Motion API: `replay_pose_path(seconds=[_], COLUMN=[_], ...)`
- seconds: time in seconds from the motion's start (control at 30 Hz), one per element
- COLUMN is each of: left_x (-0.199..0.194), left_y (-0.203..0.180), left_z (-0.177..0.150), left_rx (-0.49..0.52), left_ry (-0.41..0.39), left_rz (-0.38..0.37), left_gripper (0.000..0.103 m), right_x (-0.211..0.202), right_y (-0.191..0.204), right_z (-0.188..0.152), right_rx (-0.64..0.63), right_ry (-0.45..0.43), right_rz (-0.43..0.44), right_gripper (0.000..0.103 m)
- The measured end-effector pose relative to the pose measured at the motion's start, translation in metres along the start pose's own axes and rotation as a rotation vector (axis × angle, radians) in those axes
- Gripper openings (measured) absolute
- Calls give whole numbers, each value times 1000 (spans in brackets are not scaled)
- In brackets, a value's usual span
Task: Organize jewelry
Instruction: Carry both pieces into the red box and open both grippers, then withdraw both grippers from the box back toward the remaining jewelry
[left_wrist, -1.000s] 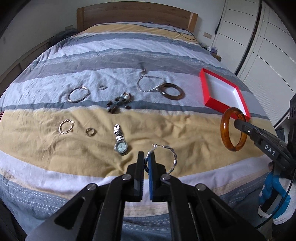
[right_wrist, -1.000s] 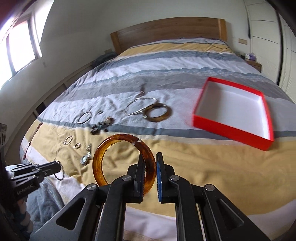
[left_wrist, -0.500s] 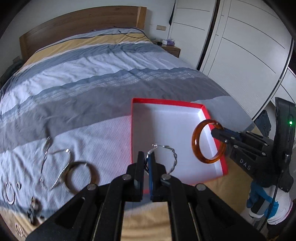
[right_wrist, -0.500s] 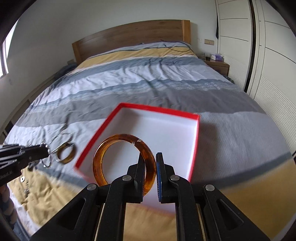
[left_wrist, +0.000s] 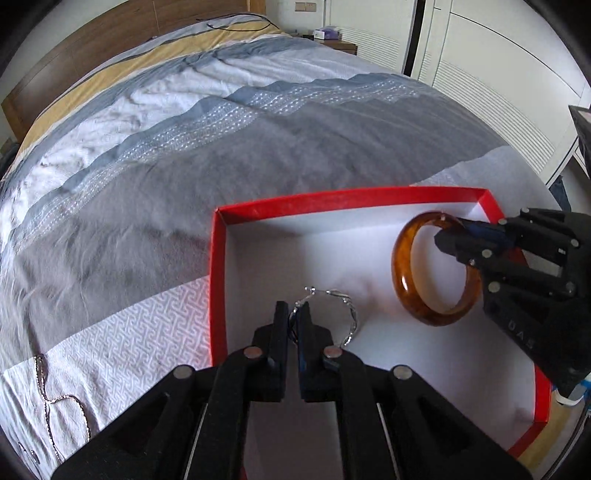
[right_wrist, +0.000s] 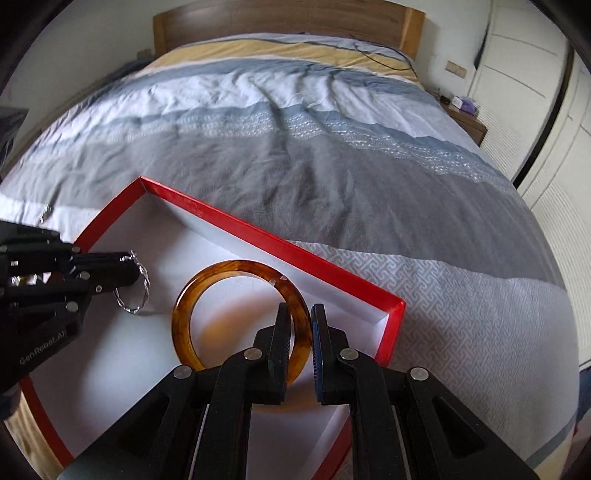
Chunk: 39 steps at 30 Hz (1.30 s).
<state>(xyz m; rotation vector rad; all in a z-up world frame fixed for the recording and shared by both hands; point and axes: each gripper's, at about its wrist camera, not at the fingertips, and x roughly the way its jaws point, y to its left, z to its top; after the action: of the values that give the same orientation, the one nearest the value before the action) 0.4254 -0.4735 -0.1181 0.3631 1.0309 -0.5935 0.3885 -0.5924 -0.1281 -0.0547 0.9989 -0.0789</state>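
Left tongs (left_wrist: 293, 325) pinch a twisted silver wire hoop (left_wrist: 347, 314); right tongs (right_wrist: 300, 332) clamp a glossy amber resin bangle (right_wrist: 236, 314). I hold both over the red-walled, white-floored cardboard box (left_wrist: 218, 277) on the striped duvet (left_wrist: 184, 147). Placement step; next I lower, release. A silver chain (left_wrist: 48, 398) lies outside; nothing obstructs.

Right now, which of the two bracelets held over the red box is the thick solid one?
The amber bangle, gripped by the right gripper: a broad, glossy brown ring. The left gripper holds the other, a thin twisted silver bracelet.
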Motion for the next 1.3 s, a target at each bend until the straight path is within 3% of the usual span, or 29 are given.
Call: replay_pose_path(seconds=[0.17, 0.23, 0.27, 0.37, 0.5, 0.67, 0.77, 0.93, 1.3], left_x=[-1, -9, -15, -45, -112, -237, -313, -415, -550], left_y=[0, 0, 0, 0, 2, 29, 54, 94, 123], left_z=[1, 2, 2, 2, 2, -16, -43, -110, -269], left_rx=[-4, -4, -6, -14, 11, 34, 20, -15, -63], left_ry=[-20, -31, -41, -73, -136, -230, -297, -384, -539], left_rz=[-16, -26, -28, -72, -99, -46, 27, 143, 299], left_gripper=[8, 18, 22, 24, 24, 25, 32, 33, 33], right_x=[2, -5, -11, -38, -93, -200, -269, -363, -483], right_y=[3, 4, 4, 0, -10, -10, 1, 28, 87], right_z=[3, 3, 3, 3, -2, -21, -43, -90, -175], right_rx=[-50, -57, -54, -40, 1, 46, 54, 69, 62], right_ry=[-5, -16, -25, -48, -79, -169, -232, -312, -436], right_rz=[-49, -69, -70, -88, -113, -122, -113, -83, -39], right_gripper=[17, 41, 42, 42, 42, 42, 45, 49, 51])
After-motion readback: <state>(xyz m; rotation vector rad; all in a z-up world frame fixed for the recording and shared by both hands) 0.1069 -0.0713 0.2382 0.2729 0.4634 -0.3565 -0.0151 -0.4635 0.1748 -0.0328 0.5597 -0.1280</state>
